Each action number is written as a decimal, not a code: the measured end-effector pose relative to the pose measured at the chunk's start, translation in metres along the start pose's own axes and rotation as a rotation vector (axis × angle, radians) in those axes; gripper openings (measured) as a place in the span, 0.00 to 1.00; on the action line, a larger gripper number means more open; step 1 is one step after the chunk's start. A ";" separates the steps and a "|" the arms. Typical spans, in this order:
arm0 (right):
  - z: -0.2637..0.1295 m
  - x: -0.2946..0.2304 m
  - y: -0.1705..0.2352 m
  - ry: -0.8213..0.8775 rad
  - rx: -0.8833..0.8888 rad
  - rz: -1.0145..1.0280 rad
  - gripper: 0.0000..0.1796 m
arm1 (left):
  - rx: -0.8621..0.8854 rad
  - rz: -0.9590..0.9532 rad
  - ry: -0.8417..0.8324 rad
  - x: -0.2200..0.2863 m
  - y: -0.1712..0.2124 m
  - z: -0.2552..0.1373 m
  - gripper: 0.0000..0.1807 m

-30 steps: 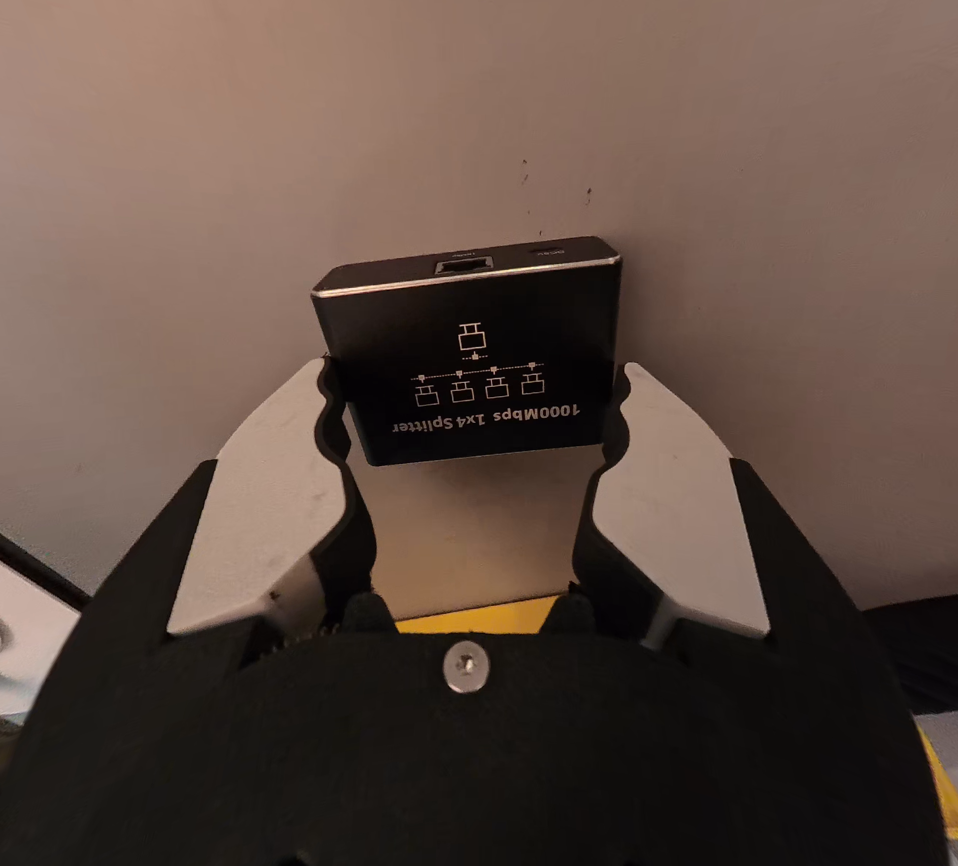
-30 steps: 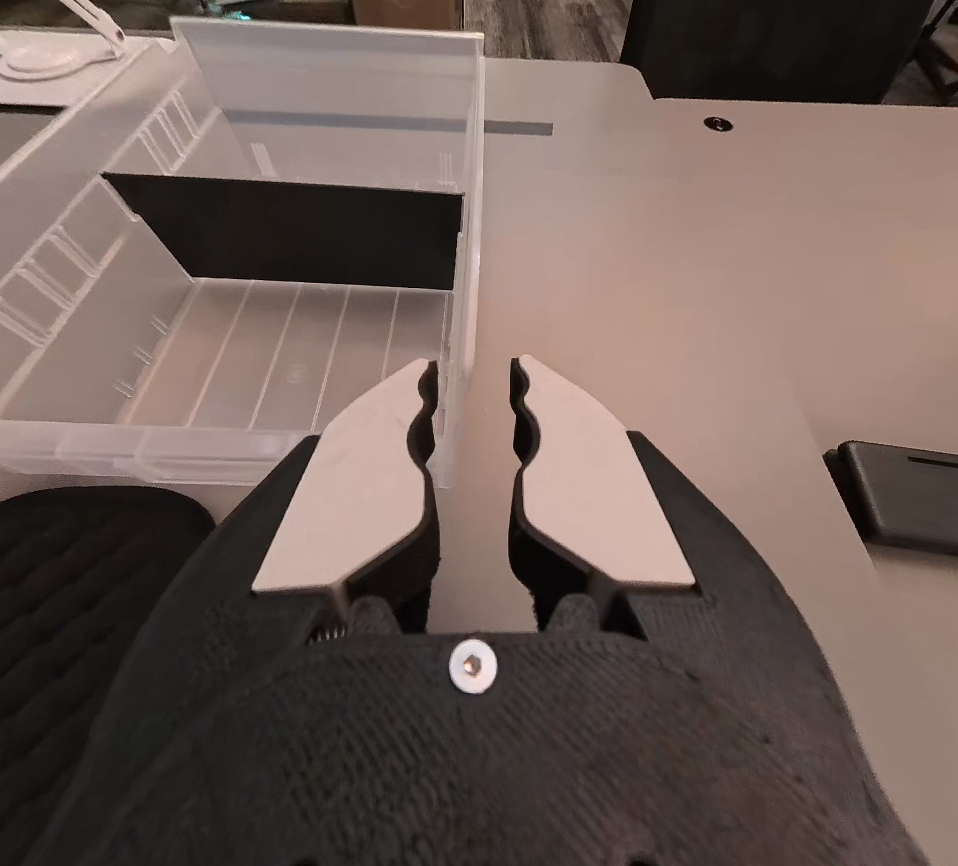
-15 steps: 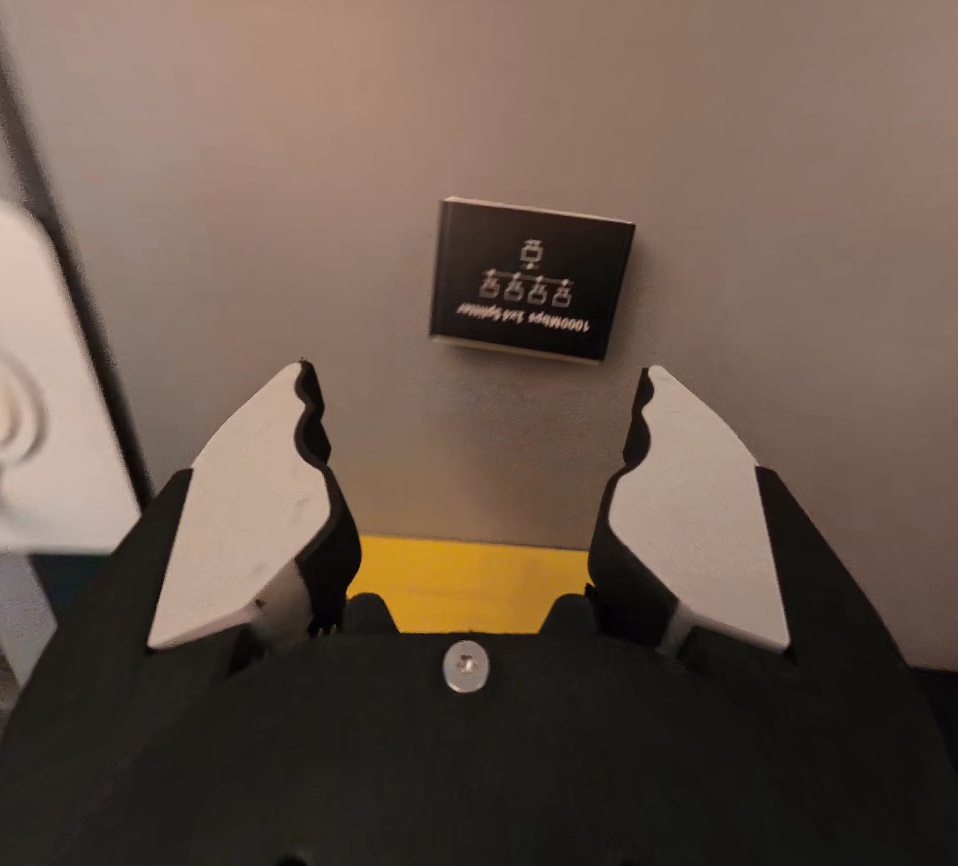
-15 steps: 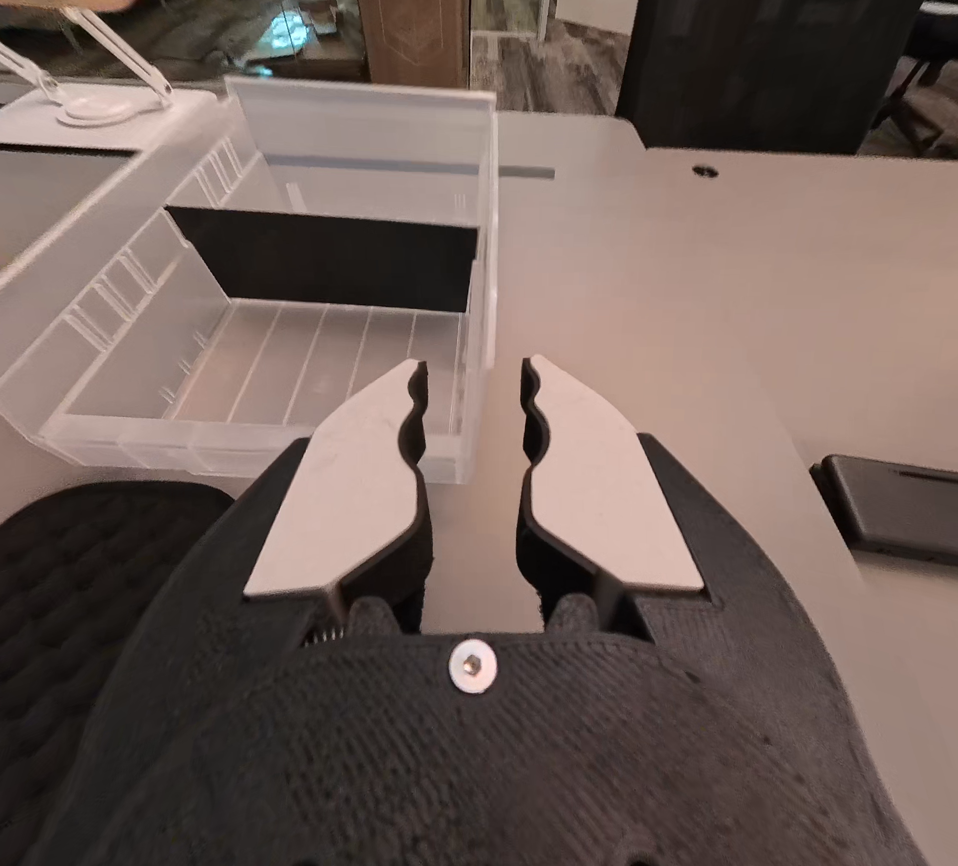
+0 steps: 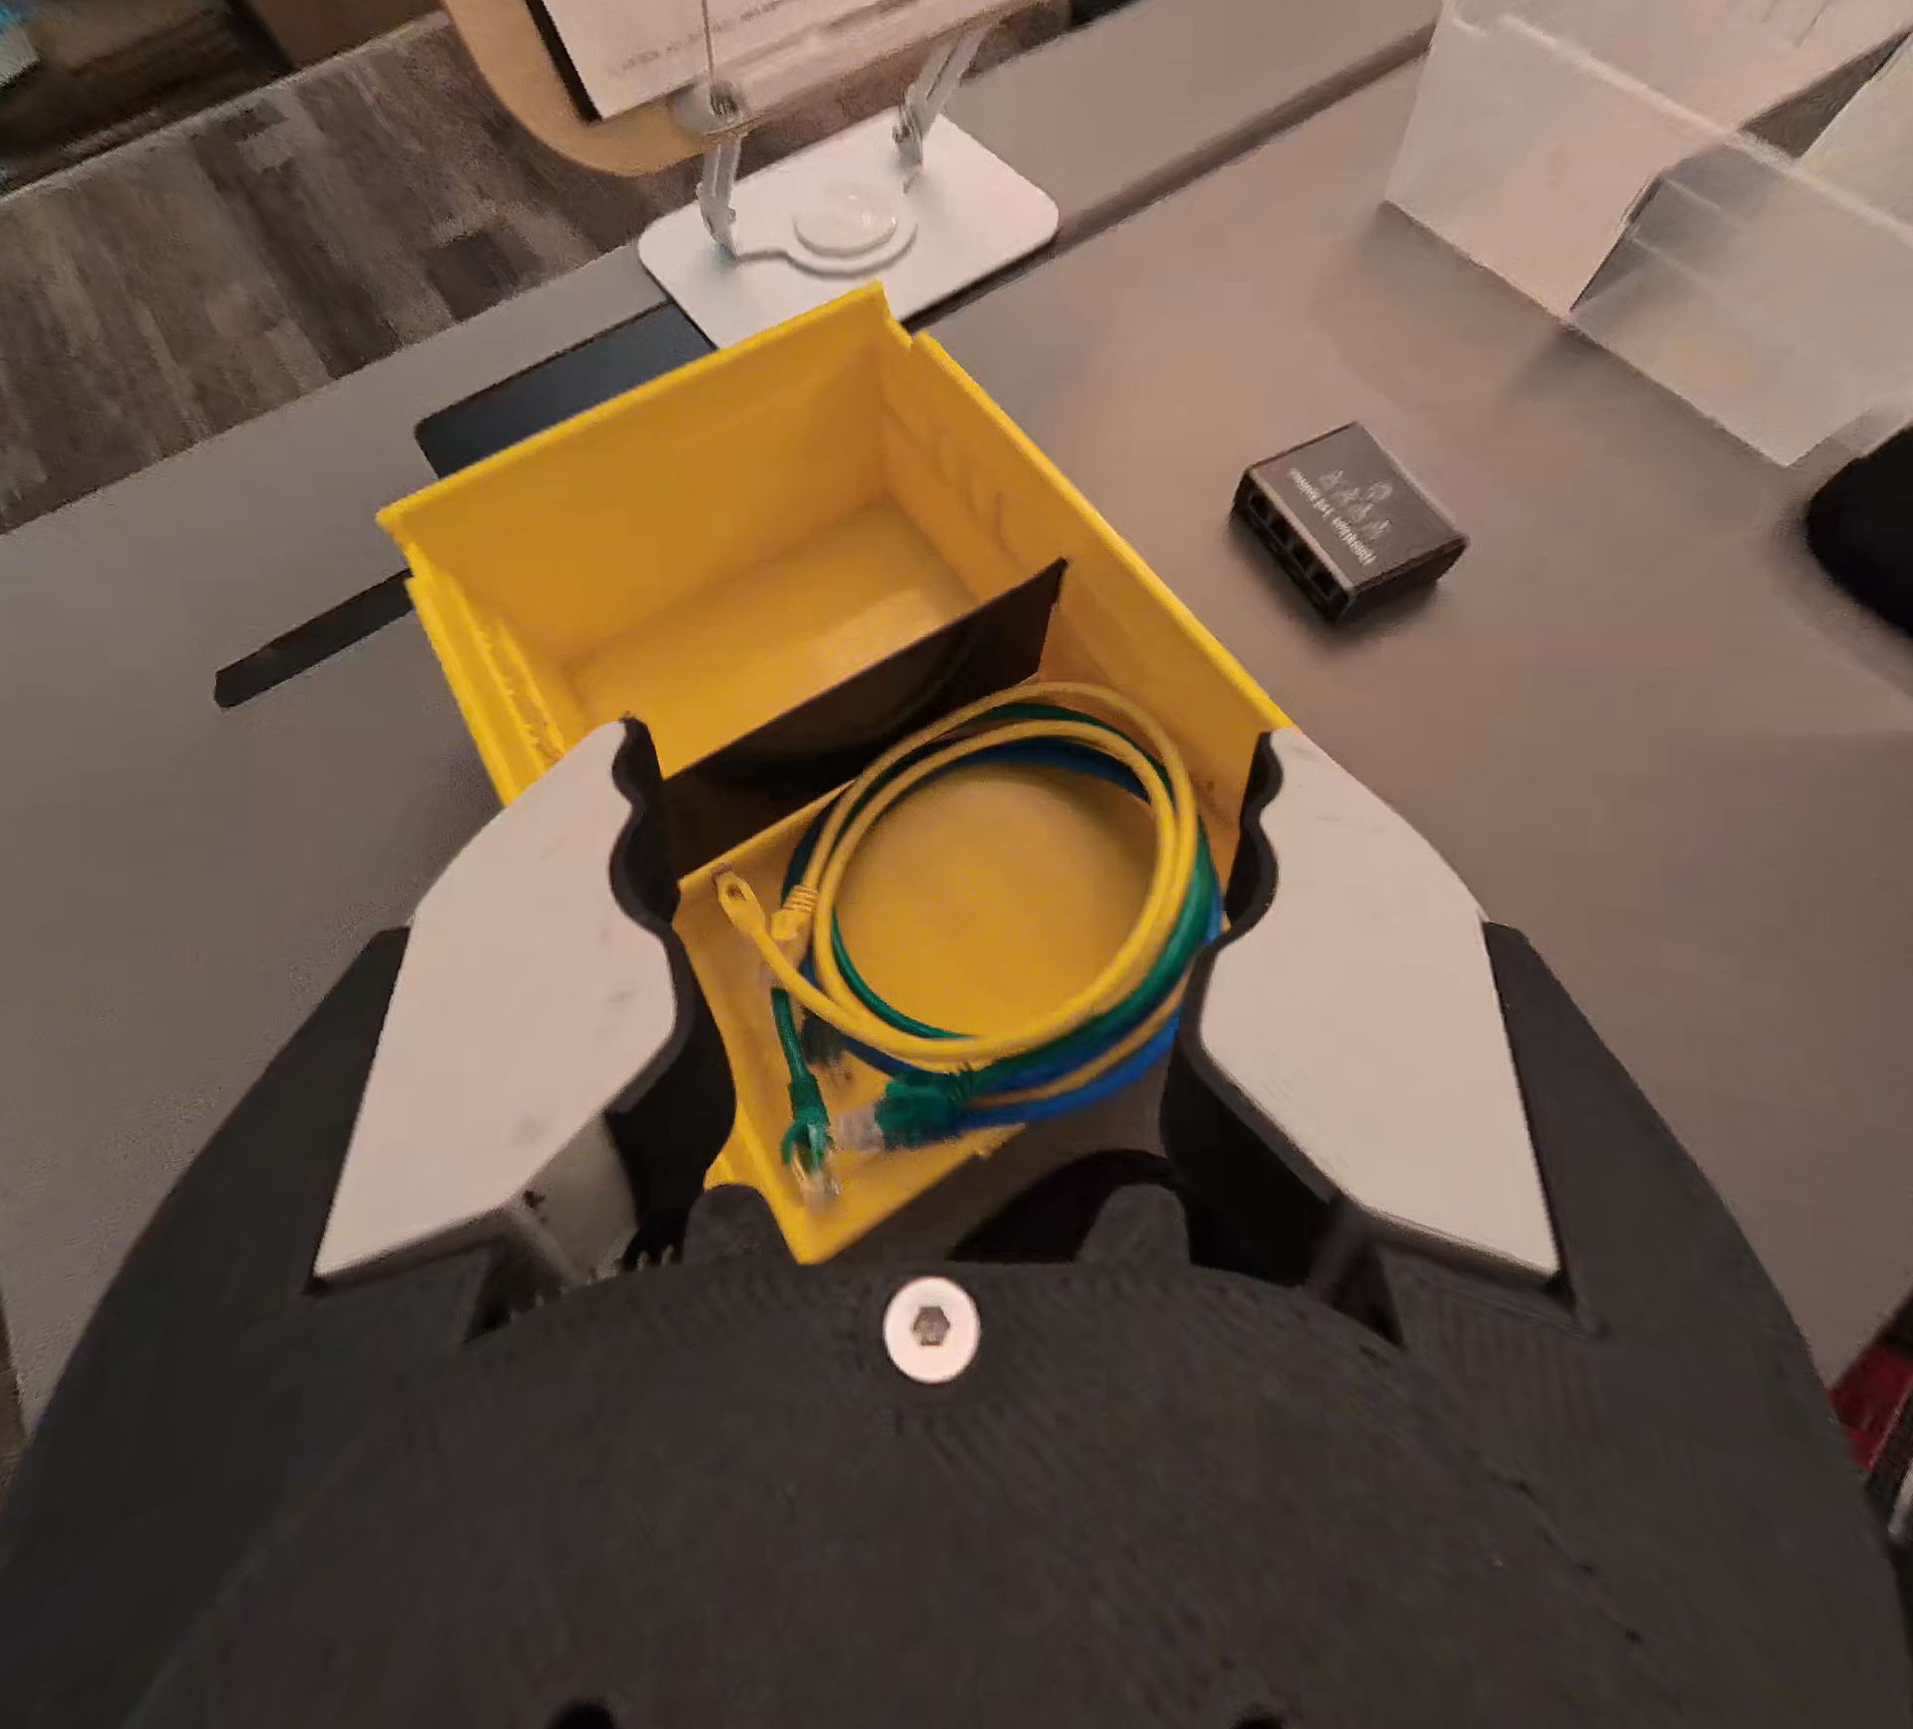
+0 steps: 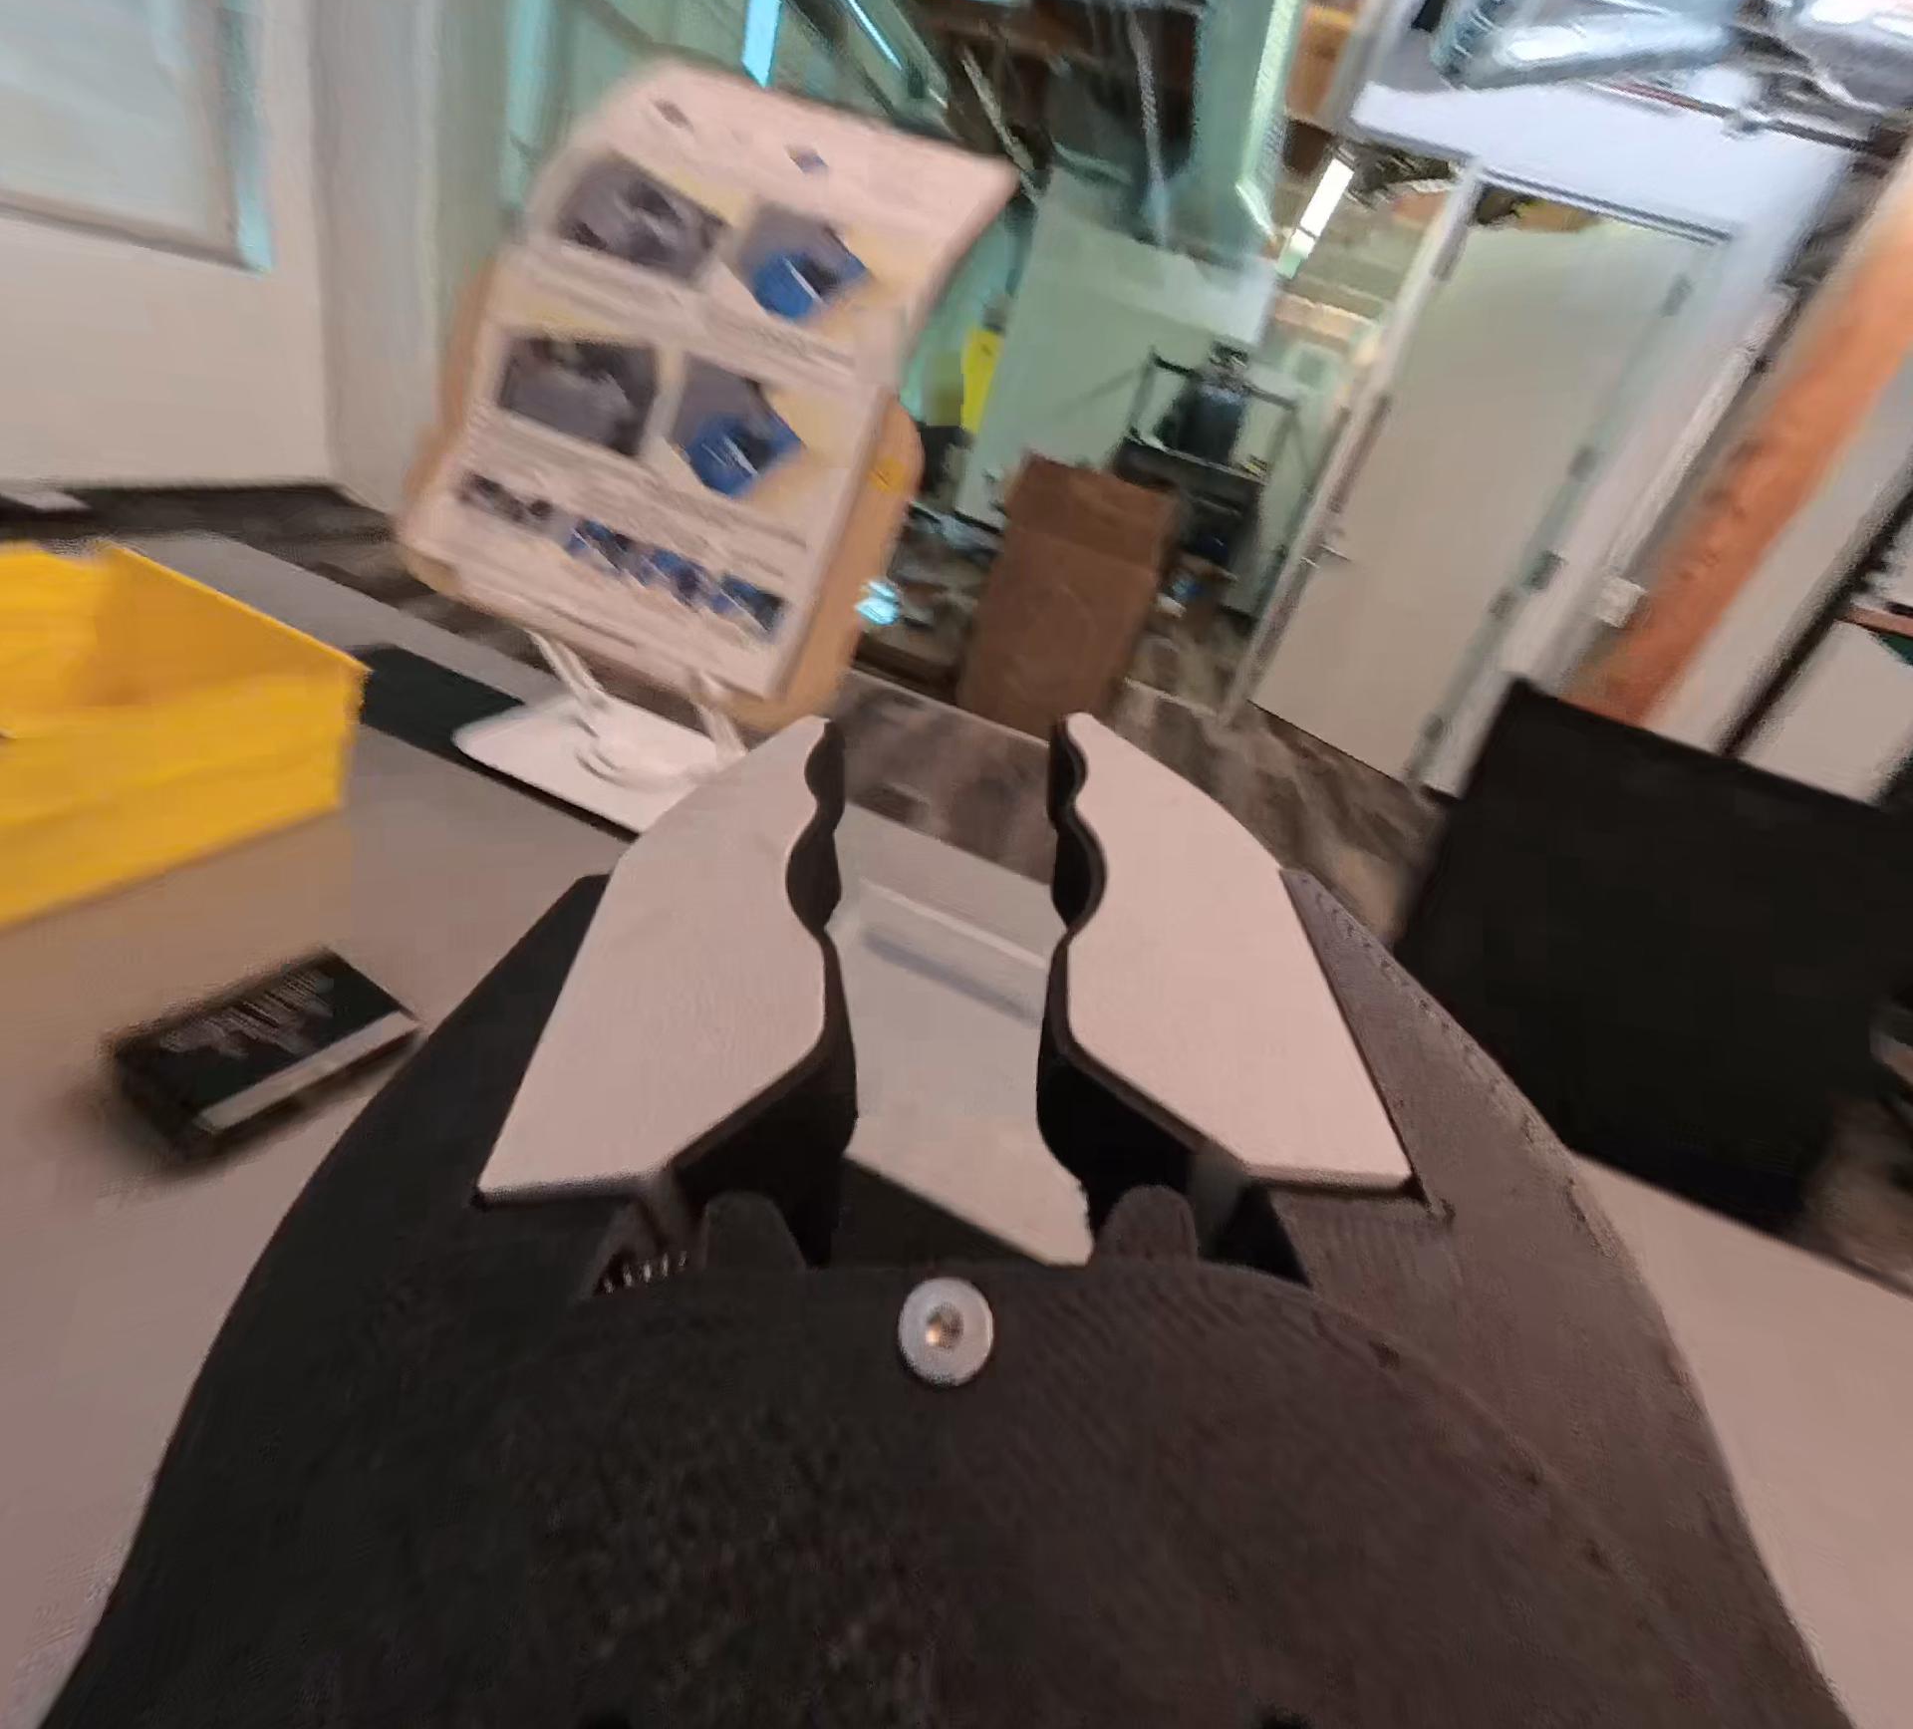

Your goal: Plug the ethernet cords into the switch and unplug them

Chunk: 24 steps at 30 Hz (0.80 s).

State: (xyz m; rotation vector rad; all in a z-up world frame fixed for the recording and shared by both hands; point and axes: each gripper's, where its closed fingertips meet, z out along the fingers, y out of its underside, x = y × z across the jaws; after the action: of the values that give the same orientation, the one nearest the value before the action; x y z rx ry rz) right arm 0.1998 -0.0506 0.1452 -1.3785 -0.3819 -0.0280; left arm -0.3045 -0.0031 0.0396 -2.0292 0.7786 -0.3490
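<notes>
Left gripper [image 5: 947, 773] is hovering above the yellow bin [image 5: 663, 478], jaws spread wide, grasping nothing. The near compartment is sitting between its fingers [image 5: 538, 944]. In that compartment the ethernet cords [image 5: 1035, 861] are lying coiled together: yellow, green and blue loops, with the plug ends bunched toward the bin's near wall. A black divider [image 5: 880, 706] is standing across the bin, parting the cord compartment from the far one.

The switch [image 5: 1346, 518], a small black box, is resting flat on the grey table [image 5: 1553, 851], to the right of the bin and apart from it, a row of ports facing the near-left. No cord is plugged into it. Past the bin, toward the table's far edge, a printed sheet on a white stand [image 5: 859, 230] is standing upright. A clear plastic bin [image 5: 1656, 126] is sitting toward the far-right corner.

Right gripper [image 6: 942, 773] is raised and pointing out across the room, jaws parted by a narrow gap, holding nothing. This view is motion-blurred. The switch [image 6: 264, 1048] is lying on the table at its lower left.
</notes>
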 end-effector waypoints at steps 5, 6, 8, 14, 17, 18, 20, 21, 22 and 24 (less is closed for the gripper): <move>0.051 -0.097 -0.055 -0.324 0.120 0.062 0.31 | 0.201 -0.077 -0.011 0.042 -0.011 -0.079 0.54; 0.057 -0.120 -0.063 -0.374 0.141 0.058 0.31 | 0.249 -0.076 -0.014 0.055 -0.018 -0.099 0.53; 0.066 -0.163 -0.078 -0.456 0.189 0.040 0.29 | 0.328 -0.051 -0.051 0.077 -0.029 -0.143 0.49; 0.055 -0.262 -0.128 -0.816 0.385 0.232 0.04 | 0.432 0.097 -0.288 0.119 -0.050 -0.263 0.20; 0.038 -0.290 -0.146 -1.007 0.431 0.387 0.00 | 0.509 0.080 -0.431 0.129 -0.053 -0.315 0.01; 0.033 -0.295 -0.150 -1.047 0.456 0.426 0.01 | 0.584 0.056 -0.484 0.131 -0.055 -0.333 0.14; 0.029 -0.300 -0.153 -1.120 0.437 0.523 0.12 | 0.658 0.080 -0.452 0.146 -0.054 -0.351 0.28; 0.022 -0.301 -0.155 -1.196 0.424 0.570 0.12 | 0.659 0.084 -0.425 0.151 -0.050 -0.355 0.19; 0.007 -0.298 -0.157 -1.320 0.442 0.597 0.12 | 0.672 0.104 -0.416 0.152 -0.047 -0.358 0.00; -0.010 -0.279 -0.162 -1.456 0.476 0.657 0.00 | 0.714 0.131 -0.440 0.145 -0.044 -0.364 0.00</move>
State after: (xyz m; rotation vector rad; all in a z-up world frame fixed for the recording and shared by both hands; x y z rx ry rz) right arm -0.0988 -0.1491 0.2189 -0.7748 -1.0124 1.5677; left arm -0.3654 -0.3184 0.2682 -1.3036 0.4199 -0.0729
